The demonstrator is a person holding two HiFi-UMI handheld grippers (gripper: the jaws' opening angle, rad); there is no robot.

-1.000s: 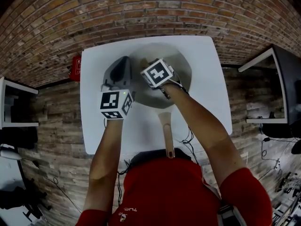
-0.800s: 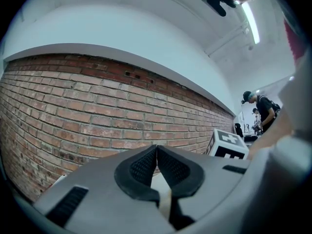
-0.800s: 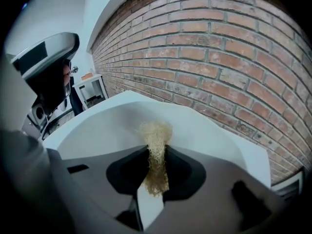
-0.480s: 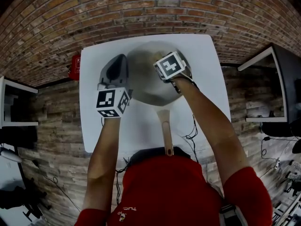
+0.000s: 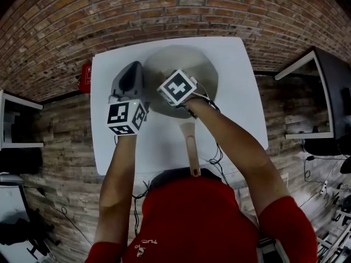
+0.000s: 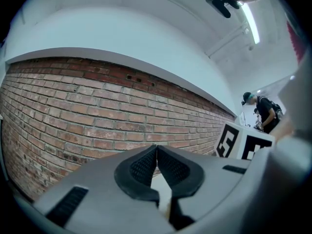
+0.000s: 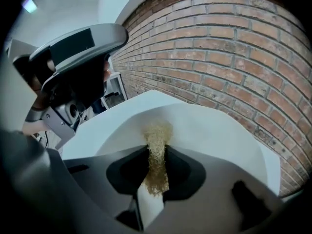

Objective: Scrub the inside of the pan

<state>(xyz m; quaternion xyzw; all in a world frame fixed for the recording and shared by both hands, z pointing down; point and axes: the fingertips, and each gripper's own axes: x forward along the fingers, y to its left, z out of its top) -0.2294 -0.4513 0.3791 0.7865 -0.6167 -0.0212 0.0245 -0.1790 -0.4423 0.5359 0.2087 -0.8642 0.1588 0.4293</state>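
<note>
The pan lies on the white table, its pale handle pointing toward me. My right gripper is shut on a tan fibrous scrub pad that presses on the pan's pale inside. In the head view its marker cube hangs over the pan's near-left part. My left gripper is shut with its tips touching. Its grey body sits at the pan's left rim. A pale strip shows behind the tips; I cannot tell what it is.
A red object sits by the table's left edge. A dark desk stands to the right, a white shelf to the left. The brick wall runs behind the table. A person stands far off.
My right gripper swept with the scrub pad to the pan's right side, then back to its near-left part. The left gripper stayed at the pan's left rim.
</note>
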